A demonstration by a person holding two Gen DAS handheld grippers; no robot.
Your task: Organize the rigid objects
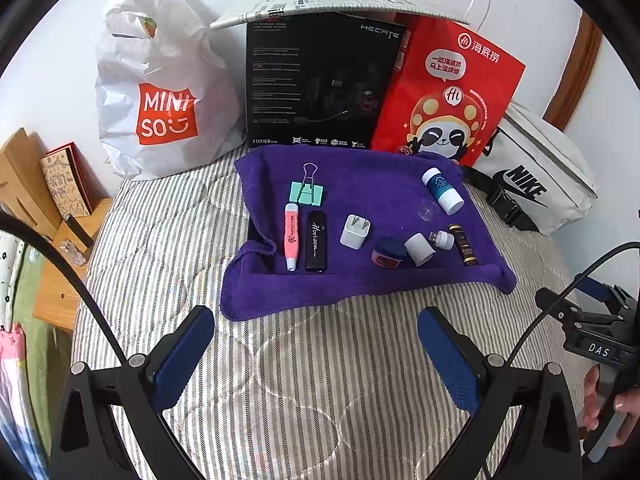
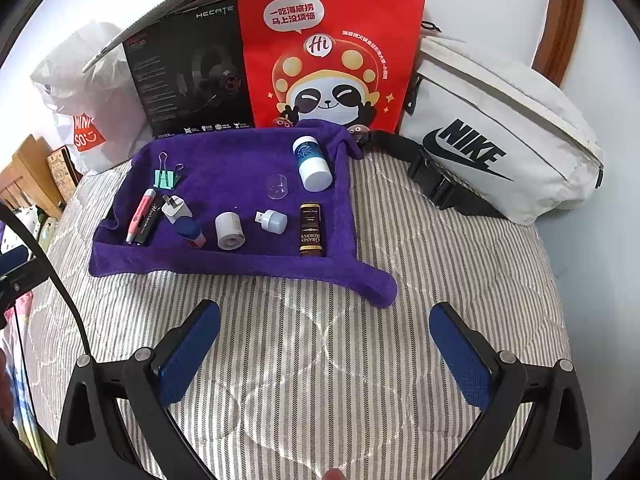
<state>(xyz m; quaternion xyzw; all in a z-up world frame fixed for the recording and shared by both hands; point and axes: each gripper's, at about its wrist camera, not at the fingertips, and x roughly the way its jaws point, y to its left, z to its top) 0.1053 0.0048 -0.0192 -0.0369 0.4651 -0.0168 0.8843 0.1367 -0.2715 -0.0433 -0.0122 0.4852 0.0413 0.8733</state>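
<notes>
A purple towel [image 1: 360, 284] [image 2: 240, 268] lies on the striped bed with several small objects on it: a green binder clip [image 1: 306, 193] [image 2: 165, 179], a pink pen [image 1: 291, 237] [image 2: 139, 216], a black Horizon stick [image 1: 316, 246], a white charger plug [image 1: 354, 232] [image 2: 176, 209], a blue-lidded jar [image 1: 387, 251], a white cap [image 1: 419, 249] [image 2: 229, 230], a small USB light [image 2: 273, 220], a brown tube [image 1: 464, 245] [image 2: 311, 230], a clear cap [image 2: 277, 187] and a white-blue bottle [image 1: 442, 190] [image 2: 312, 164]. My left gripper [image 1: 316, 344] and right gripper [image 2: 324, 340] are open and empty, in front of the towel.
Behind the towel stand a white Miniso bag [image 1: 160, 92], a black Hecate box [image 1: 320, 84], a red panda bag [image 2: 328, 48] and a white Nike pouch [image 2: 500, 136]. A wooden nightstand [image 1: 60, 280] is at the left of the bed.
</notes>
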